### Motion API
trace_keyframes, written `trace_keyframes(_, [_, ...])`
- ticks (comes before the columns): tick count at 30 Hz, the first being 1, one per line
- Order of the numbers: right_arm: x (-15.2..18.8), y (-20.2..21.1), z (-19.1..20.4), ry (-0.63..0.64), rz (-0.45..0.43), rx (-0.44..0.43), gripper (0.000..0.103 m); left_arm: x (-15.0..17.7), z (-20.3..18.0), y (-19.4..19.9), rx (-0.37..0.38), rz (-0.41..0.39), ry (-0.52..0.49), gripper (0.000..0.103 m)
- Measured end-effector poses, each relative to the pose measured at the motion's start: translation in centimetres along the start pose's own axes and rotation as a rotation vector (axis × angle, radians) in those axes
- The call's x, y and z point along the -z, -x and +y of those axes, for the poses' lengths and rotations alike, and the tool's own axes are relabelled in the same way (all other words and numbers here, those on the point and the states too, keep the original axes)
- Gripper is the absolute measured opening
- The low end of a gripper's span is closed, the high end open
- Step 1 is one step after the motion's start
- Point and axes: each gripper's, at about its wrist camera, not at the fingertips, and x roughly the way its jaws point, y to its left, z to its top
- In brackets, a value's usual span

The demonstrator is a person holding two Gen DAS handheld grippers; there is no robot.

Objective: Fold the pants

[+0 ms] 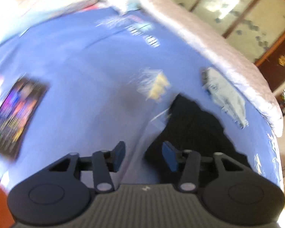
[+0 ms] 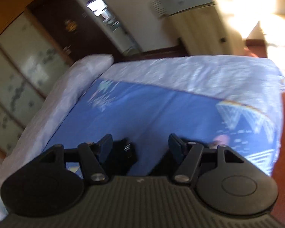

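While both frames are blurred, the left tongs (image 1: pixel 143 153) stand spread and released above the blue bed sheet (image 1: pixel 81 60), the black pants (image 1: pixel 191 125) lying lower right of centre; the right tongs (image 2: pixel 140 148) gape empty, a dark scrap of pants (image 2: pixel 126 152) between them; farther off, a grey folded garment (image 1: pixel 224 95)

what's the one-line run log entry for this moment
left claw open | right claw open | pants on bed, unheld

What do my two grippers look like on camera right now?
The left gripper and right gripper look alike: black linkage arms with silver pivot pins, round black discs on either side, blue finger pads, and a ribbed grey body with a small pale mark. No cables show.
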Motion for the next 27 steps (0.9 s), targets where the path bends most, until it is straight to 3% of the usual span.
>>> trace_keyframes(3, [0.8, -3.7, 4.8, 0.186, -0.019, 0.112, 0.085, -2.3, -3.4, -4.5, 0.024, 0.026, -0.035, 0.069])
trace_keyframes(5, [1.1, -8.0, 4.7, 0.16, 0.041, 0.206, 0.089, -3.3, -5.5, -8.5, 0.043, 0.077, -0.037, 0.089])
trace_keyframes(6, [1.3, -10.1, 3.9, 0.116, 0.098, 0.241, 0.088, -3.4, -6.3, -10.2, 0.04, 0.096, -0.043, 0.089])
trace_keyframes(7, [1.6, -12.1, 3.0, 0.065, 0.153, 0.25, 0.084, -3.4, -7.5, -12.3, 0.023, 0.12, -0.051, 0.082])
trace_keyframes(8, [1.9, -13.6, 2.3, 0.018, 0.193, 0.235, 0.057, -3.3, -8.5, -13.6, 0.011, 0.145, -0.062, 0.054])
trace_keyframes(10, [1.8, -16.1, 1.9, -0.034, 0.245, 0.236, 0.033, -2.7, -10.3, -16.0, -0.014, 0.206, -0.092, 0.022])
trace_keyframes(11, [0.8, -16.6, 2.2, -0.052, 0.233, 0.194, 0.015, -2.5, -11.0, -16.5, -0.037, 0.207, -0.1, 0.017])
trace_keyframes(13, [-2.2, -16.5, 2.3, -0.182, 0.195, 0.013, 0.015, -2.4, -12.0, -15.9, -0.038, 0.172, -0.143, 0.011])
trace_keyframes(17, [-9.1, -10.6, 3.2, -0.257, -0.142, -0.332, 0.015, -3.5, -10.3, -10.4, 0.067, 0.059, -0.112, 0.011])
trace_keyframes(18, [-10.0, -8.9, 2.7, -0.266, -0.215, -0.395, 0.015, -3.5, -9.5, -9.3, 0.106, 0.048, -0.09, 0.011])
trace_keyframes(20, [-10.8, -7.5, 1.1, -0.26, -0.274, -0.462, 0.019, -3.0, -8.6, -8.4, 0.121, 0.039, -0.08, 0.011])
trace_keyframes(21, [-10.5, -7.4, 0.0, -0.245, -0.283, -0.437, 0.025, -2.5, -8.2, -8.2, 0.116, 0.042, -0.087, 0.012])
trace_keyframes(23, [-8.7, -8.1, -2.2, -0.207, -0.264, -0.235, 0.081, -0.8, -7.3, -8.4, 0.09, 0.082, -0.109, 0.012])
trace_keyframes(24, [-7.6, -8.9, -3.5, -0.186, -0.245, -0.083, 0.087, -0.2, -7.0, -8.9, 0.073, 0.107, -0.111, 0.012])
trace_keyframes(25, [-6.4, -9.5, -5.2, -0.167, -0.226, 0.046, 0.085, -0.1, -7.1, -9.5, 0.063, 0.128, -0.108, 0.012])
trace_keyframes(27, [-4.2, -9.6, -8.8, -0.178, -0.179, 0.212, 0.083, 1.1, -6.2, -9.7, 0.048, 0.163, -0.091, 0.012])
